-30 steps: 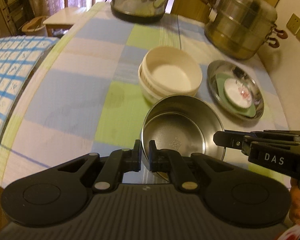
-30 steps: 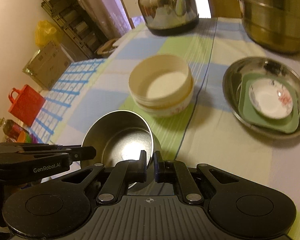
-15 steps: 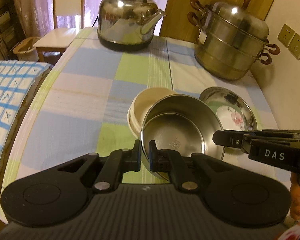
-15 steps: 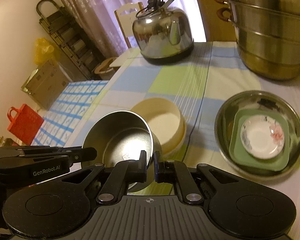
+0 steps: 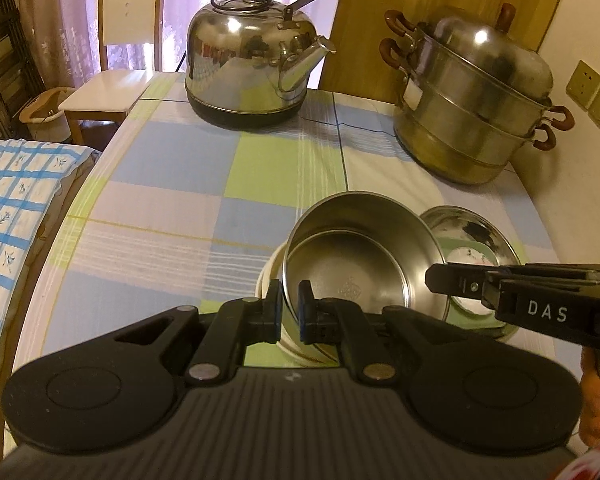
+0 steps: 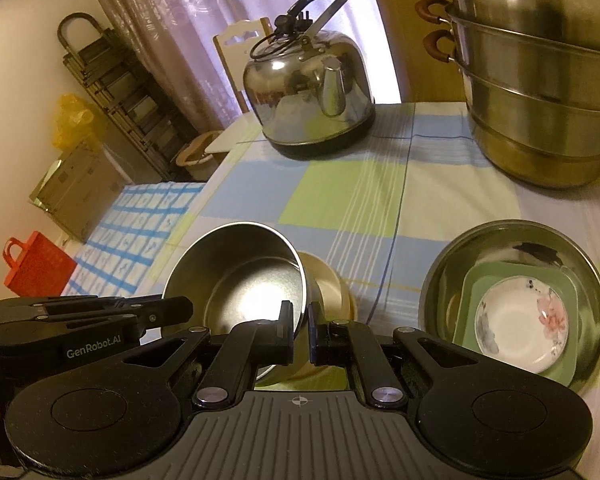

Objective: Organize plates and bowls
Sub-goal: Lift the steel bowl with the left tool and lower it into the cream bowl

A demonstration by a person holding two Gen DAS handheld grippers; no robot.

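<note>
A steel bowl [image 5: 360, 256] is held in the air by both grippers, over the stacked cream bowls [image 5: 269, 280]. My left gripper [image 5: 289, 312] is shut on its near rim. My right gripper [image 6: 299, 330] is shut on the rim at the bowl's [image 6: 244, 280] right side. The cream bowls [image 6: 328, 288] show partly behind the steel bowl in the right wrist view. A wide steel dish [image 6: 580, 264] to the right holds a green square plate [image 6: 496, 280] with a small white flowered saucer [image 6: 520, 328] on it.
A steel kettle [image 5: 256, 64] stands at the back of the checked tablecloth [image 5: 180, 200]. A tiered steel steamer pot [image 5: 476, 96] stands at the back right by the wall. A chair [image 5: 116, 60] is beyond the table's far left corner.
Both grippers have lifted the steel bowl up and carried it forward, so it now hangs over the cream bowls and hides most of them.
</note>
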